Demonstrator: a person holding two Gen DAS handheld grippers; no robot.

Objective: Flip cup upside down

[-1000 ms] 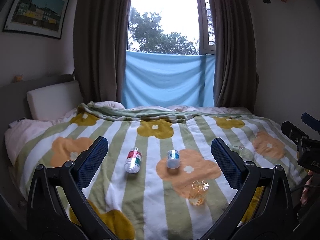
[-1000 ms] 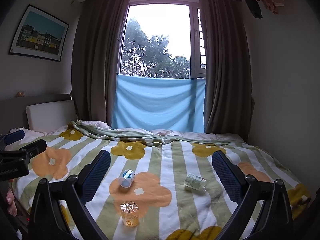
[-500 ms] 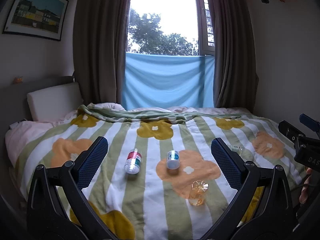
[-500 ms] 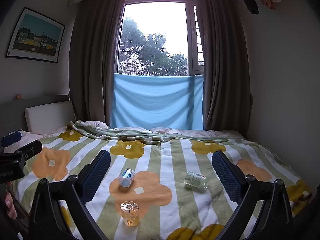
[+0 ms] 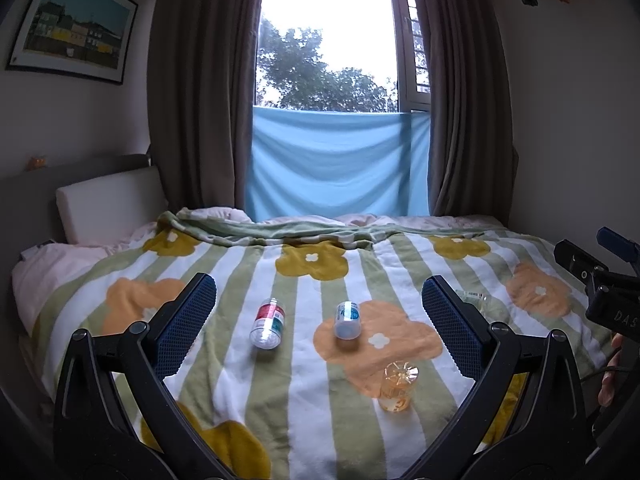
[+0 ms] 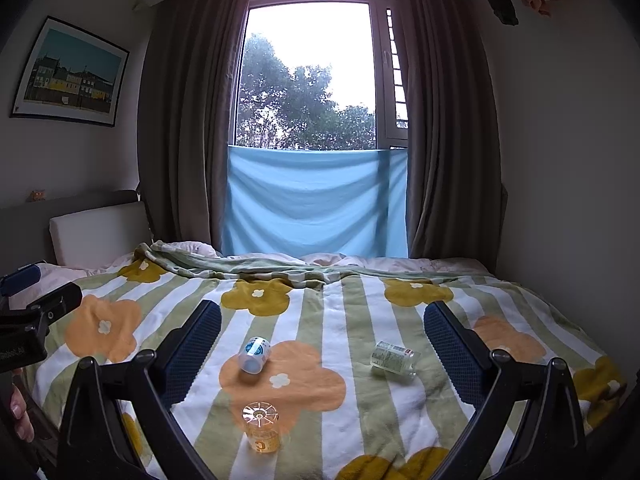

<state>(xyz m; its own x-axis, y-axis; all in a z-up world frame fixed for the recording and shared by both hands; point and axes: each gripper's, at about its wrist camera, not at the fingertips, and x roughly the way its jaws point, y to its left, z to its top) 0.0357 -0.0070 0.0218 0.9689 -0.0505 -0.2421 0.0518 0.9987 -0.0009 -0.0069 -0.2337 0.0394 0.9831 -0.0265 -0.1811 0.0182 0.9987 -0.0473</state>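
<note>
A small clear amber cup (image 5: 397,387) stands on the striped flower blanket with its ribbed base facing up; it also shows in the right wrist view (image 6: 261,429). My left gripper (image 5: 319,322) is open and empty, held above the near edge of the bed, with the cup low and right between its fingers. My right gripper (image 6: 322,350) is open and empty, with the cup low and left between its fingers. Neither gripper touches anything.
A red-and-green labelled bottle (image 5: 268,323), a blue-labelled white bottle (image 5: 347,319) (image 6: 254,354) and a clear bottle (image 6: 394,357) lie on their sides on the blanket (image 5: 304,408). A headboard and pillow are at the left, a curtained window behind.
Both grippers have drifted slightly back and up, so the bed sits a little lower in view. The cup and bottles have not moved.
</note>
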